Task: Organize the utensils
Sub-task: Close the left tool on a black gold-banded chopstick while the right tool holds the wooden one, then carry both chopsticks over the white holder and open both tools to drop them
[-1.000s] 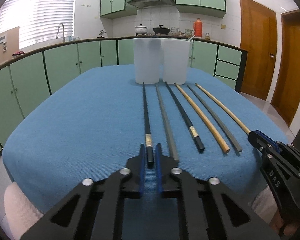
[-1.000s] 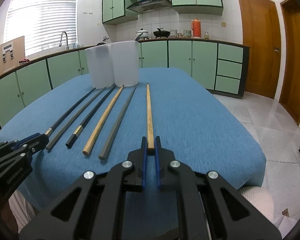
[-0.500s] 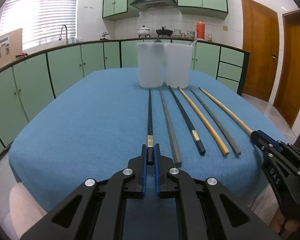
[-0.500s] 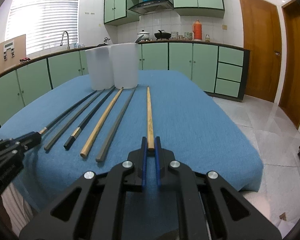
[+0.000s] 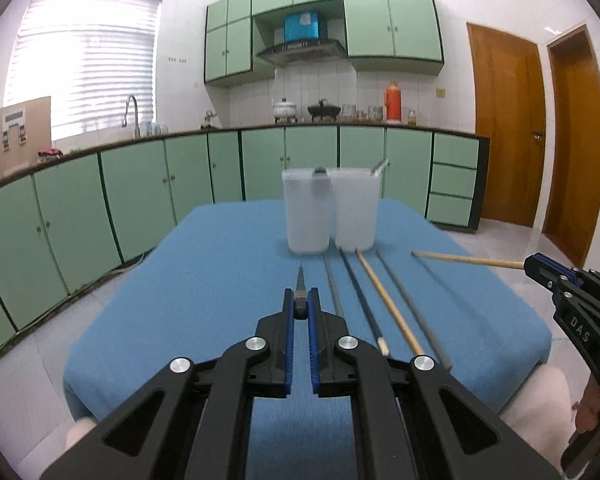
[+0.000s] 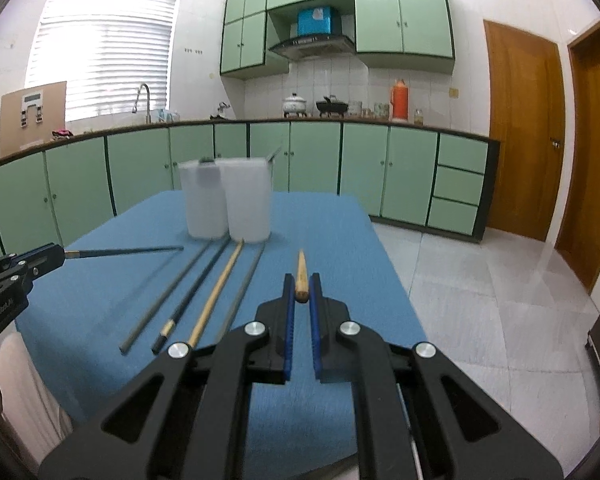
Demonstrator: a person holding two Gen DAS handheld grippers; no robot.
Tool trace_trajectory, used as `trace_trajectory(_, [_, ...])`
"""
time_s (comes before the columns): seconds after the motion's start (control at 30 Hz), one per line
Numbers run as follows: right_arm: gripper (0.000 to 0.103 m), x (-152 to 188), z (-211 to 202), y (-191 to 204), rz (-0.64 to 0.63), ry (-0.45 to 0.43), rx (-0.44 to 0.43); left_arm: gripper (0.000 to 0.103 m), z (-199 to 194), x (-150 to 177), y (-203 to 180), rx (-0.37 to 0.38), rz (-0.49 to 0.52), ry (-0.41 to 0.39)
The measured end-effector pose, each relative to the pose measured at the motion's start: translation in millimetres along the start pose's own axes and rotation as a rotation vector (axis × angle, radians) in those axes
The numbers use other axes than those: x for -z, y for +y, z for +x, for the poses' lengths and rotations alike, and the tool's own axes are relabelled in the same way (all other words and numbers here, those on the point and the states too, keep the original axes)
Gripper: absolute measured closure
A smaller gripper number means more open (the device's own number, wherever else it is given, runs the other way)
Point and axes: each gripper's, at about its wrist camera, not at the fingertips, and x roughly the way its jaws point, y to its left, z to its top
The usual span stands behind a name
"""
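My left gripper (image 5: 300, 305) is shut on a black chopstick (image 5: 300, 286) and holds it lifted above the blue table (image 5: 220, 288), pointing at two translucent white cups (image 5: 306, 210). It also shows in the right wrist view (image 6: 120, 251). My right gripper (image 6: 301, 290) is shut on a light wooden chopstick (image 6: 301, 274), also lifted; it shows in the left wrist view (image 5: 468, 260). Several chopsticks lie in a row on the cloth: grey (image 5: 332, 288), black (image 5: 360, 300), wooden (image 5: 388, 304), grey (image 5: 412, 308).
The cups (image 6: 246, 200) stand side by side at the table's far middle, each with a utensil end showing at the rim. Green cabinets (image 5: 100, 200) run behind and to the left. Tiled floor (image 6: 500, 300) lies to the right of the table.
Both grippers have risen and pulled back, each lifting its chopstick off the cloth. The other chopsticks have not moved.
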Motion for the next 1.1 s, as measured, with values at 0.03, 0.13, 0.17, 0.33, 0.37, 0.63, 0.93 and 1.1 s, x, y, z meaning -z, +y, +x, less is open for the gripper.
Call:
trace_trajectory(0.03, [0.097, -5.4, -2.5, -1.6, -0.003, -0.01, -0.003, 0.097, -3.4, -6.4, 1.4, 0.003, 0.002, -0.017])
trace_trajectory(0.13, [0.097, -19.5, -7.3, -5.3, 0.0, -0.031, -0.017, 0.097, -11.7, -23.8, 4.1, 0.013, 0.0, -0.058])
trace_trajectory(0.17, [0.097, -24.5, -8.7, -7.5, 0.004, -0.035, -0.024, 0.097, -13.6, -28.4, 5.6, 0.018, -0.002, -0.067])
trace_trajectory(0.33, [0.097, -49.7, -10.1, -15.6, 0.021, -0.03, -0.053, 0.097, -21.0, -58.6, 16.9, 0.067, -0.014, -0.119])
trace_trajectory(0.37, [0.097, -56.0, -9.8, -17.4, 0.022, -0.025, -0.057, 0.097, -21.2, -63.3, 20.0, 0.075, -0.016, -0.125])
trace_trajectory(0.63, [0.097, -99.8, 3.1, -26.7, 0.04, 0.049, -0.152, 0.097, -7.4, -102.7, 33.0, 0.147, -0.026, -0.118])
trace_trajectory(0.93, [0.097, -149.2, 25.0, -25.5, 0.001, 0.14, -0.276, 0.097, 10.7, -136.5, 41.0, 0.193, -0.015, -0.083])
trace_trajectory(1.1, [0.097, -173.1, 35.9, -20.9, -0.007, 0.191, -0.31, 0.097, 16.5, -153.0, 43.1, 0.196, -0.003, -0.081])
